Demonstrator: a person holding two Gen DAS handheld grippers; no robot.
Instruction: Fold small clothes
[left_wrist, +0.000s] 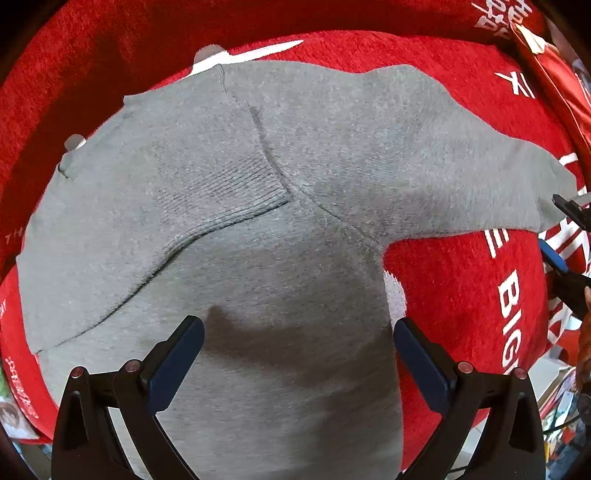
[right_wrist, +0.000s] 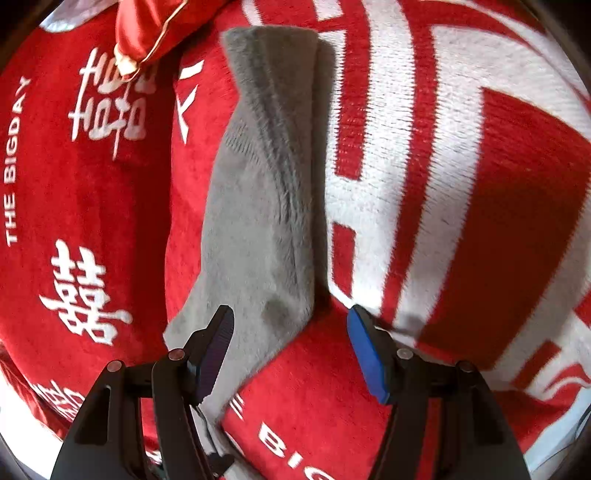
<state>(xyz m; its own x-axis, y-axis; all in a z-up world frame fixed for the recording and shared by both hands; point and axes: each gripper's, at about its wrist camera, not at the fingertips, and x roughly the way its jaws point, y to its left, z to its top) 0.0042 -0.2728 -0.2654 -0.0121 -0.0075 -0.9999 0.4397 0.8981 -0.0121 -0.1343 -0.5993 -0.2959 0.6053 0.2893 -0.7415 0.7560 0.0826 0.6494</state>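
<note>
A small grey sweater lies flat on a red blanket. One sleeve is folded across its body, ribbed cuff toward the middle. The other sleeve stretches out to the right. My left gripper hovers open over the sweater's body, pointing straight down, with nothing between its fingers. At the end of that outstretched sleeve, my right gripper shows at the frame edge. In the right wrist view the sleeve runs away from my right gripper, which is open; the sleeve's end lies by the dark pad, not pinched.
The red blanket carries white lettering and wide white bands. A red satin cushion lies at its far edge. Beyond the blanket's lower right edge in the left wrist view there is floor clutter.
</note>
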